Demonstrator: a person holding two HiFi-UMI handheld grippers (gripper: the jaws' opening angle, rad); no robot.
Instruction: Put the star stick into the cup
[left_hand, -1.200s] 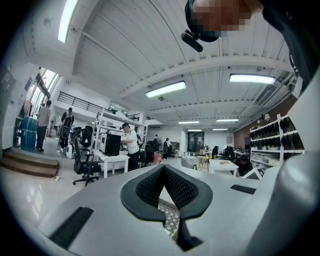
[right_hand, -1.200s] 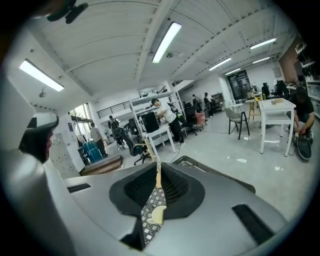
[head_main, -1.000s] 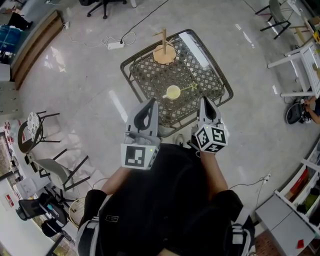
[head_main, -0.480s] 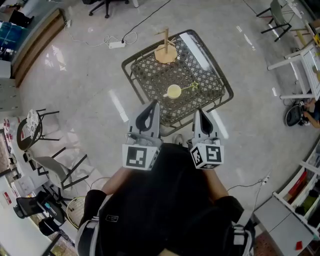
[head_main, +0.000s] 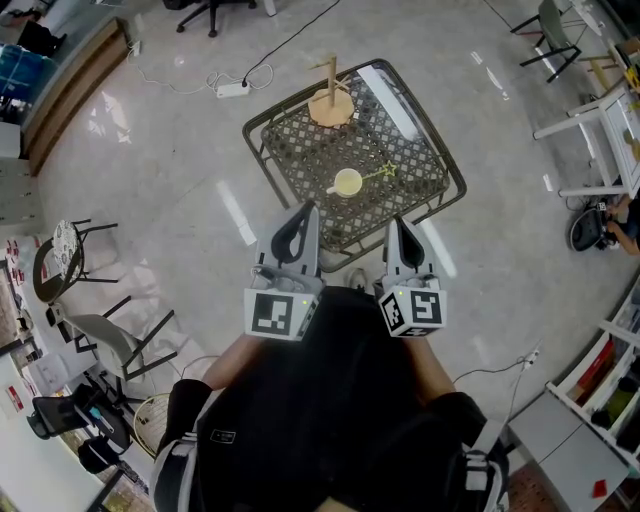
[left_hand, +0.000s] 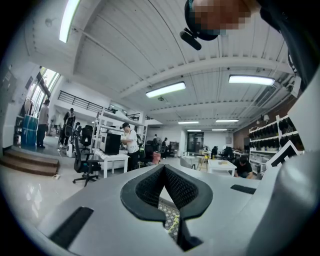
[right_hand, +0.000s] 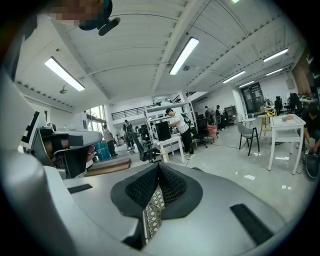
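Observation:
A pale yellow cup (head_main: 347, 183) stands on the dark lattice table (head_main: 300, 150), near its front. The star stick (head_main: 378, 175), thin and yellow-green, lies flat on the lattice just right of the cup. My left gripper (head_main: 305, 207) and right gripper (head_main: 393, 222) are held close to my chest, short of the table's near edge and pointing toward it. Both are shut with nothing between the jaws, as the left gripper (left_hand: 164, 167) and right gripper (right_hand: 158, 165) show in their own views. A bit of the lattice and the stick (left_hand: 172, 226) shows through the left jaws' gap.
A wooden peg stand (head_main: 330, 100) sits at the table's far edge. A power strip (head_main: 232, 90) with cables lies on the floor beyond. Chairs and a small round table (head_main: 60, 265) stand at the left, white furniture (head_main: 600, 130) at the right.
The right gripper has drawn back a little toward my body and down since a second ago. Nothing has moved in the last half second.

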